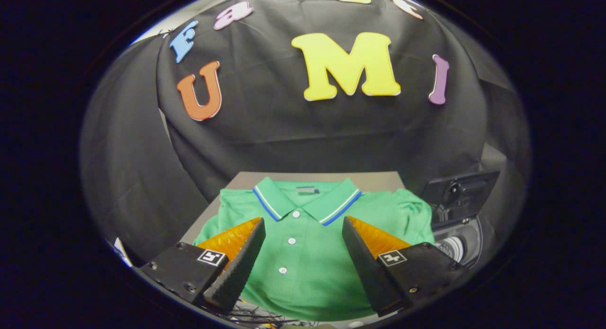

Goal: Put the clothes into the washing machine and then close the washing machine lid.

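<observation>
Jaws of my gripper [303, 241] hang spread over the green polo shirt [307, 244] on the desk [378, 180], still ungrasped; next, pinch its cloth and carry it to the open-lidded washing machine [457, 225] beside the shirt

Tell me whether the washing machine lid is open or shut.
Open. The lid stands raised behind the washing machine, whose drum opening shows beside the green shirt. The gripper fingers hover spread above the shirt.

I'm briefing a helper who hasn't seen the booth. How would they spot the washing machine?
Find the grey table holding the folded green polo shirt. Beside it, beyond the open claw, sits the small dark washing machine. Its lid stands raised over a round drum.
</observation>
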Demonstrator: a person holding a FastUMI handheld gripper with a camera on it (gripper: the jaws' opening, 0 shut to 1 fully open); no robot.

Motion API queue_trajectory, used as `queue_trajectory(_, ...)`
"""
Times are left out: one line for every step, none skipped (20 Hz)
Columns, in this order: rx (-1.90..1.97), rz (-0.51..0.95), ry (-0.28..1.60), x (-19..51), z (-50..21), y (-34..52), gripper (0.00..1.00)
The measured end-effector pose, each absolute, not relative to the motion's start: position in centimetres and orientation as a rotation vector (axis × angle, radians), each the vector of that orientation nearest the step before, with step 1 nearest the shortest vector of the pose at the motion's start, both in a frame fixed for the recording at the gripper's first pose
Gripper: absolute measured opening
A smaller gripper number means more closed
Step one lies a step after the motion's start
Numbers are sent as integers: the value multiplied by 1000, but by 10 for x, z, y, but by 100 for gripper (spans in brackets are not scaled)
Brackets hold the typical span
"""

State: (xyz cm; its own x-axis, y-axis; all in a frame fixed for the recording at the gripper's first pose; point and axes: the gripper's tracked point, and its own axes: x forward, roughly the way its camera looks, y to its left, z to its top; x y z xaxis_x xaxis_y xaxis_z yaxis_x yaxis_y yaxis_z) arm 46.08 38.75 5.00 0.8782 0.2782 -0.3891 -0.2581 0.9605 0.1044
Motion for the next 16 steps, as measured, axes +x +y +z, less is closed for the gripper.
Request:
queue_trajectory(37,269,426,464,42,391,100)
queue_trajectory(26,251,431,468,36,393,100)
queue_trajectory(23,234,435,468,32,391,100)
queue_trajectory(21,218,438,471,28,390,100)
queue_trajectory(12,208,427,473,25,391,100)
queue_trajectory(-5,199,424,476,25,393,100)
queue_trajectory(-29,188,423,474,23,395,100)
queue_trajectory(-63,176,425,475,21,395,100)
queue_trajectory(-95,170,419,473,21,396,100)
queue_trajectory(-97,166,416,474,21,397,100)
queue_trajectory(-82,169,417,474,19,398,100)
queue_trajectory(-75,175,424,474,19,398,100)
queue_trajectory(-84,181,430,474,19,397,100)
queue_trajectory(-94,185,433,474,20,397,100)
queue_trajectory(-104,189,442,474,19,397,100)
queue_trajectory(-109,195,447,474,19,397,100)
